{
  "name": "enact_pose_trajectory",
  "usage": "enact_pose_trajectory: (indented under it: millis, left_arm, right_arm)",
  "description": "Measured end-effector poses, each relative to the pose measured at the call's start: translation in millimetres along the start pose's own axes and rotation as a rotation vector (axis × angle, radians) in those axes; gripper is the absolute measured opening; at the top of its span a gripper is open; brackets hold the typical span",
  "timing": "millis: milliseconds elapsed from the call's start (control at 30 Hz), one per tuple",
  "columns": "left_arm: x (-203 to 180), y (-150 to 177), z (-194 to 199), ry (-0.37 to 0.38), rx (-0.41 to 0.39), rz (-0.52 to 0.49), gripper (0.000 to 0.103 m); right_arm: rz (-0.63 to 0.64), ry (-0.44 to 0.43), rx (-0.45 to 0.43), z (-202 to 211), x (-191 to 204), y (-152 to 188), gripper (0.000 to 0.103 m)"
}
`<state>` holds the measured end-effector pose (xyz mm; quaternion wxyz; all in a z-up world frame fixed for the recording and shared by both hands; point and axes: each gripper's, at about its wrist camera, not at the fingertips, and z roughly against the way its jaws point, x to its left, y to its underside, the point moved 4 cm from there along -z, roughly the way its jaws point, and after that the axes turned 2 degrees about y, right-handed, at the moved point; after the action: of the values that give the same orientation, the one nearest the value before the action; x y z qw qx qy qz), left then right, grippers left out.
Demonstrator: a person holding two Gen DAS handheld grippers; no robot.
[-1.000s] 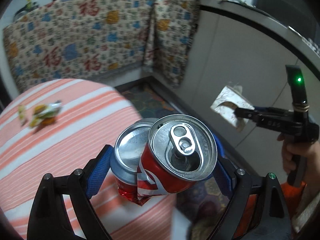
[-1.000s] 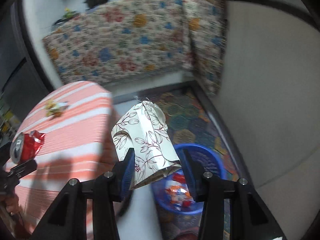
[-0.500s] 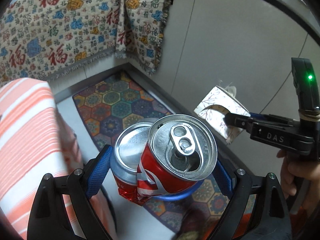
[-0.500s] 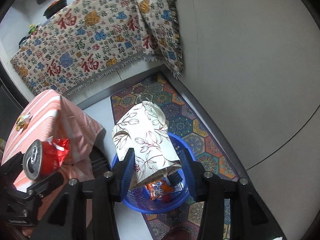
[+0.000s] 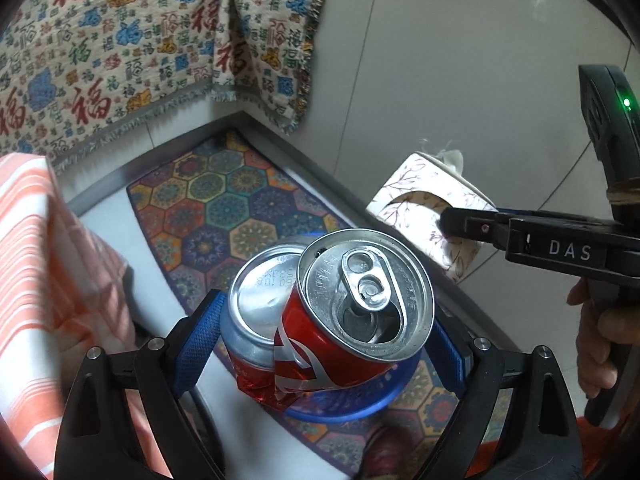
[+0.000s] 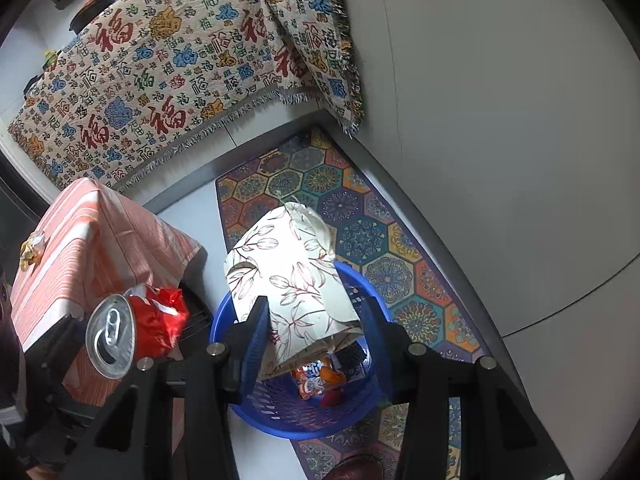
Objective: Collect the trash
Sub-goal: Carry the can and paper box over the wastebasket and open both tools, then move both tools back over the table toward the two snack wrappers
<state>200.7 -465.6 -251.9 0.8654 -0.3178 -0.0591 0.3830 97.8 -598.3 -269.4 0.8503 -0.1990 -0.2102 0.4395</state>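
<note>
Between the left gripper (image 5: 320,336) pads sits a crushed red can (image 5: 340,320), pinched w/ jaws wide, above the blue basket (image 6: 360,420). Right gripper (image 6: 316,320) pinches a leaf-print paper box (image 6: 292,276) over that basket, beside the striped table (image 6: 100,232).

We are seeing both views evenly lit by soft, diffuse indoor light, with no hard glare. The silver top of the crushed red aluminium can (image 5: 366,300), sitting between the jaws, is catching mild highlights. A soft shadow is falling on the orange-striped cloth (image 5: 48,264) left of the jaws. Everything is staying sharp, without motion blur. The fisheye lens is bending the pale grey wall panels (image 6: 500,120) beyond the jaws, and black vignetting is darkening every corner.
</note>
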Motion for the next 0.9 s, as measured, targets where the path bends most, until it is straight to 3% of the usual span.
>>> enact_pose_trajectory:
  millis: [200,300,567,733,900]
  left_arm:
    - [-1,2,-16,0.008,0.010,0.000,0.093]
    - [-1,3,-28,0.021,0.020,-0.008,0.097]
    - [0,-1,-32,0.036,0.004,0.017,0.100]
    - [7,-7,12,0.051,-0.044,0.085,0.100]
    - [24,-1,112,0.056,-0.106,0.106,0.100]
  right_arm:
    - [0.010,0.004,0.029,-14,4,0,0.050]
    - [-0.009,0.003,0.028,-19,4,0,0.062]
    - [-0.034,0.010,-0.033,-6,-1,-11,0.062]
    - [-0.033,0.024,-0.107,14,0,-21,0.062]
    - [0.044,0.038,-0.206,45,25,-25,0.062]
